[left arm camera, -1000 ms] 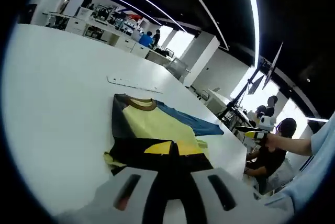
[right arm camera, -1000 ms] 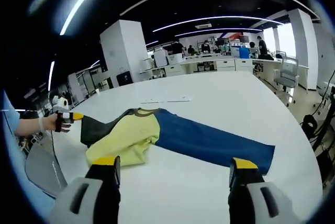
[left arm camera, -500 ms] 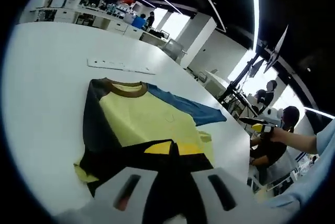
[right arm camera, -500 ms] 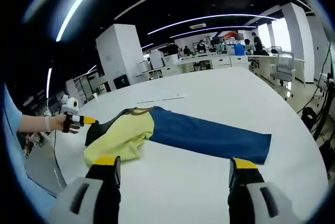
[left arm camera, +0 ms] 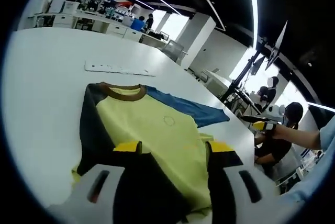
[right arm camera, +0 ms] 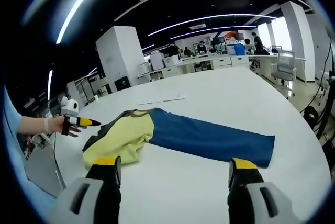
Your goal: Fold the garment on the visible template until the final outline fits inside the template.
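- My left gripper (left arm camera: 171, 150) is hovering over the shirt (left arm camera: 152, 130), jaws spread and holding nothing; my right gripper (right arm camera: 174, 170) is sitting back from it with its jaws likewise apart and bare.
- Shirt is lying flat on the tabletop (right arm camera: 220, 93), blue sleeve (right arm camera: 209, 140) stretching out to one side.
- I'm seeing no clear template outline, only a white strip (left arm camera: 118, 69) beyond the collar, so I'm risking a fold that overshoots.
- Sleeve is reaching toward the tabletop edge; a sloppy pull could be dragging it off.
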The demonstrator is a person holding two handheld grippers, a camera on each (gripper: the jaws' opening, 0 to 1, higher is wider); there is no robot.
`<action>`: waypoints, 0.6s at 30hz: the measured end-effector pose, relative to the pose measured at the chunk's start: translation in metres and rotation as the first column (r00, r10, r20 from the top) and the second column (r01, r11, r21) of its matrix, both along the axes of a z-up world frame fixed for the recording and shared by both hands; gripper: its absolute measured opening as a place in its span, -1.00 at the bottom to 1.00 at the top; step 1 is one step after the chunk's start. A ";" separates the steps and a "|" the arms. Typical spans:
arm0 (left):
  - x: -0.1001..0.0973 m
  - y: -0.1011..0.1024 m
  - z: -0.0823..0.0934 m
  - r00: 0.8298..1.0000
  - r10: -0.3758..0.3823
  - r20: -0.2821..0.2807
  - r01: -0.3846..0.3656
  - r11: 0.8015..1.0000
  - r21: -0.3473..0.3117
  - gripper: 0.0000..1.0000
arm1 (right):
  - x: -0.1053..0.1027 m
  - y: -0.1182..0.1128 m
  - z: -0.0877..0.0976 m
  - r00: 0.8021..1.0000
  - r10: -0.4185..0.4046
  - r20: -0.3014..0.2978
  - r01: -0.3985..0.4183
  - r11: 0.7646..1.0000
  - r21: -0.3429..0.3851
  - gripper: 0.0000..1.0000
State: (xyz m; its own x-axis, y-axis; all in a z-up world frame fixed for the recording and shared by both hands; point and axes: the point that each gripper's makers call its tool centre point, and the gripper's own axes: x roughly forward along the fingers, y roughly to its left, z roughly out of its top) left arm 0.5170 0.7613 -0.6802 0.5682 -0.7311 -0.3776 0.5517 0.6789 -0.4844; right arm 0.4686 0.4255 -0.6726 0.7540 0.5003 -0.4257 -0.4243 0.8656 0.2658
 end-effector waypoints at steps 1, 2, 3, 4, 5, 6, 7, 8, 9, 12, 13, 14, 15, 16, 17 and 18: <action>-0.001 0.003 0.002 1.000 0.003 -0.002 -0.003 1.000 -0.001 0.02 | 0.001 0.001 0.001 1.000 0.003 0.005 -0.003 1.000 0.001 0.70; -0.002 0.008 0.003 1.000 0.007 0.002 -0.007 1.000 0.007 0.01 | 0.003 0.002 0.003 1.000 0.005 0.010 -0.005 1.000 0.005 0.70; 0.000 0.013 0.005 1.000 0.013 0.015 -0.013 1.000 0.006 0.01 | 0.003 0.002 0.003 1.000 0.006 0.009 -0.006 1.000 0.007 0.70; 0.001 0.021 0.005 1.000 0.022 0.012 -0.022 1.000 0.010 -0.01 | 0.004 0.003 0.003 1.000 0.009 0.010 -0.009 1.000 0.010 0.70; 0.001 0.023 0.005 1.000 0.025 0.012 -0.025 1.000 0.013 -0.03 | 0.005 0.003 0.003 1.000 0.012 0.012 -0.012 1.000 0.008 0.70; 0.000 0.030 0.007 0.999 0.033 0.015 -0.033 0.999 0.016 -0.05 | 0.004 0.006 0.005 1.000 0.017 0.014 -0.017 1.000 0.002 0.70; 0.000 0.035 0.007 0.999 0.038 0.015 -0.038 0.999 0.013 -0.07 | 0.003 0.007 0.005 1.000 0.019 0.014 -0.019 1.000 0.003 0.70; -0.002 0.043 0.006 0.999 0.045 0.000 -0.045 0.999 0.013 -0.09 | 0.003 0.007 0.006 1.000 0.020 0.012 -0.020 1.000 0.005 0.70; -0.003 0.047 0.006 0.999 0.048 0.000 -0.048 0.999 0.014 -0.10 | 0.002 0.009 0.006 1.000 0.019 0.012 -0.020 1.000 0.005 0.70; -0.009 0.063 0.002 0.998 0.070 0.006 -0.070 0.996 0.051 -0.13 | 0.001 0.011 0.006 1.000 0.021 0.009 -0.021 1.000 0.002 0.70; -0.011 0.069 0.001 0.997 0.079 0.000 -0.079 0.995 0.053 -0.14 | -0.001 0.012 0.005 1.000 0.023 0.003 -0.023 1.000 0.000 0.70; -0.013 0.074 0.000 0.996 0.090 -0.003 -0.090 0.995 0.053 -0.17 | -0.001 0.013 0.005 1.000 0.025 0.002 -0.025 1.000 0.000 0.70; -0.014 0.078 -0.001 0.995 0.099 -0.008 -0.098 0.994 0.054 -0.20 | -0.002 0.014 0.005 1.000 0.026 0.003 -0.026 1.000 0.000 0.70; -0.016 0.084 -0.004 0.994 0.110 -0.012 -0.109 0.992 0.057 -0.22 | -0.002 0.014 0.004 1.000 0.027 0.000 -0.027 1.000 0.000 0.70; -0.017 0.088 -0.006 0.993 0.119 -0.017 -0.118 0.991 0.063 -0.22 | -0.003 0.015 0.004 1.000 0.028 -0.002 -0.028 1.000 -0.001 0.70; -0.018 0.095 -0.010 0.991 0.135 -0.022 -0.133 0.989 0.070 -0.21 | -0.003 0.015 0.004 1.000 0.028 -0.002 -0.028 1.000 0.000 0.70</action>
